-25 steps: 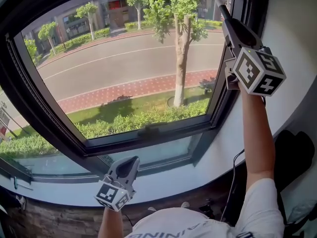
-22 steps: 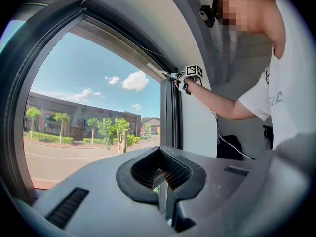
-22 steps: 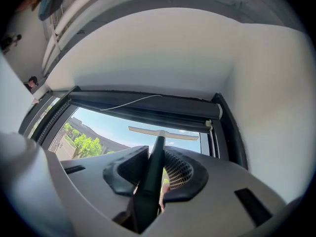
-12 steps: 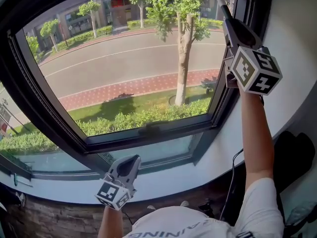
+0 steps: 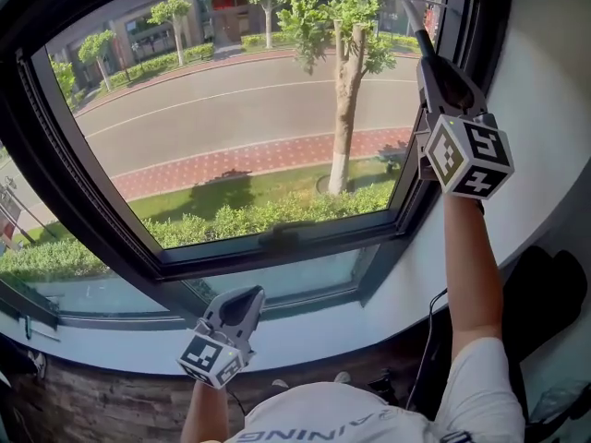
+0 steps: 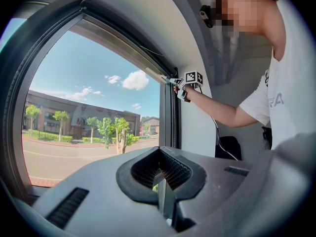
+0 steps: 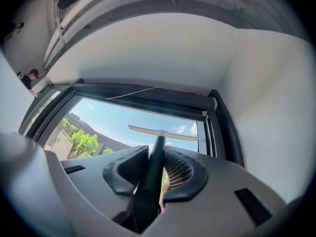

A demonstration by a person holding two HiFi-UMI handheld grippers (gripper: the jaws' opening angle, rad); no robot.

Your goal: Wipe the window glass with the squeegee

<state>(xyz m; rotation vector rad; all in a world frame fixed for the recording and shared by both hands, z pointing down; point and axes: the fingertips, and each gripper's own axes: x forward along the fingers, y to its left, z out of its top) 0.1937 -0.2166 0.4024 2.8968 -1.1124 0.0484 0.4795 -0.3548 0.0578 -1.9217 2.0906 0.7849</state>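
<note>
The squeegee (image 5: pixel 417 26) is up at the top right corner of the window glass (image 5: pixel 240 127), its pale blade (image 7: pixel 163 132) lying flat against the pane just under the upper frame. My right gripper (image 5: pixel 430 63) is raised at arm's length and shut on the squeegee's dark handle (image 7: pixel 154 169). From the left gripper view the right gripper (image 6: pixel 191 78) and squeegee (image 6: pixel 162 77) show small beside the right frame. My left gripper (image 5: pixel 242 303) hangs low over the sill, shut with nothing in it, pointing at the glass (image 6: pixel 89 112).
A black frame (image 5: pixel 406 201) borders the pane, with a narrow lower pane (image 5: pixel 277 284) beneath it. A white sill (image 5: pixel 388 312) runs below and a white wall (image 5: pixel 545 63) stands at the right. A cable (image 5: pixel 429 335) and a dark object (image 5: pixel 545 284) sit under the right arm.
My right gripper and the squeegee have slid down a little along the right side of the glass. The left gripper has stayed put.
</note>
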